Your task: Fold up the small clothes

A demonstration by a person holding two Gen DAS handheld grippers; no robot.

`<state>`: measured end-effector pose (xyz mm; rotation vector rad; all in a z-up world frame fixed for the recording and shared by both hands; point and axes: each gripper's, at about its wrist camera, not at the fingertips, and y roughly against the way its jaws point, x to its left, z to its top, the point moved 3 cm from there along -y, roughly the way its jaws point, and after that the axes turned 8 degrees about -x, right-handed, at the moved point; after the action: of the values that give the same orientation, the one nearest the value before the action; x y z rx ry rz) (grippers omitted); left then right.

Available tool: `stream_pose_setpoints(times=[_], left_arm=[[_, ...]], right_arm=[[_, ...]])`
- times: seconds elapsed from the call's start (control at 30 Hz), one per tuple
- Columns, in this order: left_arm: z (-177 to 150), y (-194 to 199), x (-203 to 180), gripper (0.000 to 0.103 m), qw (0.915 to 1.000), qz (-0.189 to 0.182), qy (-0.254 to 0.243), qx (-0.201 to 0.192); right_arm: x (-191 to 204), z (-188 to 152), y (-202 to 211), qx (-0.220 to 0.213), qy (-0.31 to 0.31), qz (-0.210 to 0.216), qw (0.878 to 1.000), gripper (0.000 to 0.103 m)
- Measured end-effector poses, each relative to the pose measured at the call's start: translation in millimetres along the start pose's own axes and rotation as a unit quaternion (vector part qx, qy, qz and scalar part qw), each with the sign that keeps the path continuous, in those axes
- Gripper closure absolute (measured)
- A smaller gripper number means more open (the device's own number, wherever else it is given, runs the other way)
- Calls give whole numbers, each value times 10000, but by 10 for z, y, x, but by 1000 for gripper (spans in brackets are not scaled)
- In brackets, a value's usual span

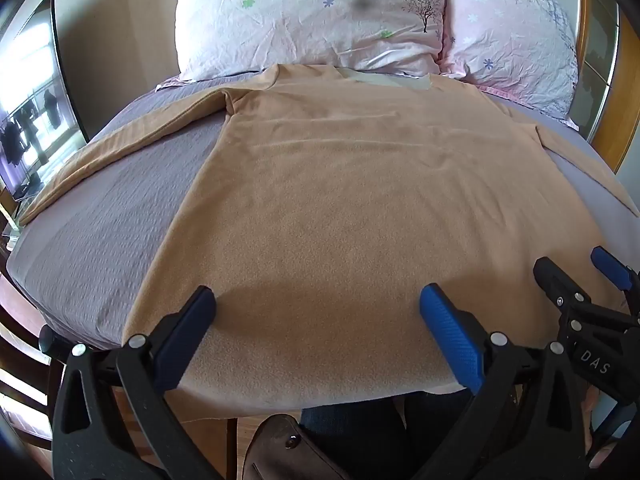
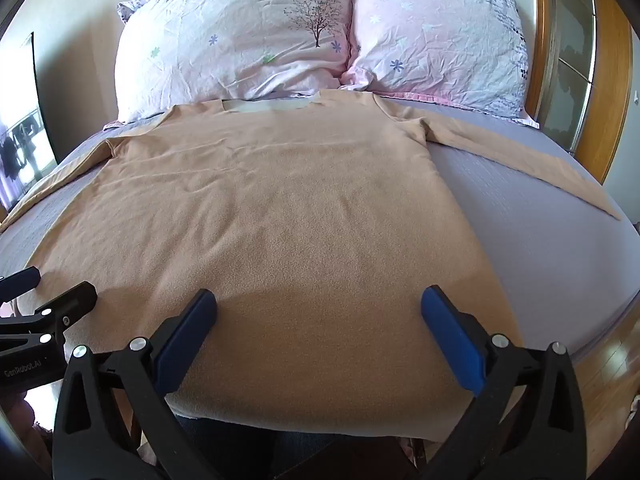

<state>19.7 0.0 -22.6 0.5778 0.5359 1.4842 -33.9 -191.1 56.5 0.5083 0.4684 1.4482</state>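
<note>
A tan long-sleeved shirt lies flat on the bed, collar toward the pillows, sleeves spread out to both sides; it also shows in the right wrist view. My left gripper is open and empty, hovering over the shirt's hem on the left side. My right gripper is open and empty over the hem on the right side. The right gripper shows at the right edge of the left wrist view, and the left gripper at the left edge of the right wrist view.
The bed has a lilac sheet, also seen in the right wrist view. Two floral pillows lie at the head. A wooden frame stands right, a window left. The person's legs are below the bed edge.
</note>
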Motion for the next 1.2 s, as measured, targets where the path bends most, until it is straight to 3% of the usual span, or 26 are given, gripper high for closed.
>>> stream_pose_setpoints(times=[1.2], left_arm=[[1,0,0,2,10000,-2,3,-9]], right_arm=[[-2,-2,2,-33,-11,-6,10000,1]])
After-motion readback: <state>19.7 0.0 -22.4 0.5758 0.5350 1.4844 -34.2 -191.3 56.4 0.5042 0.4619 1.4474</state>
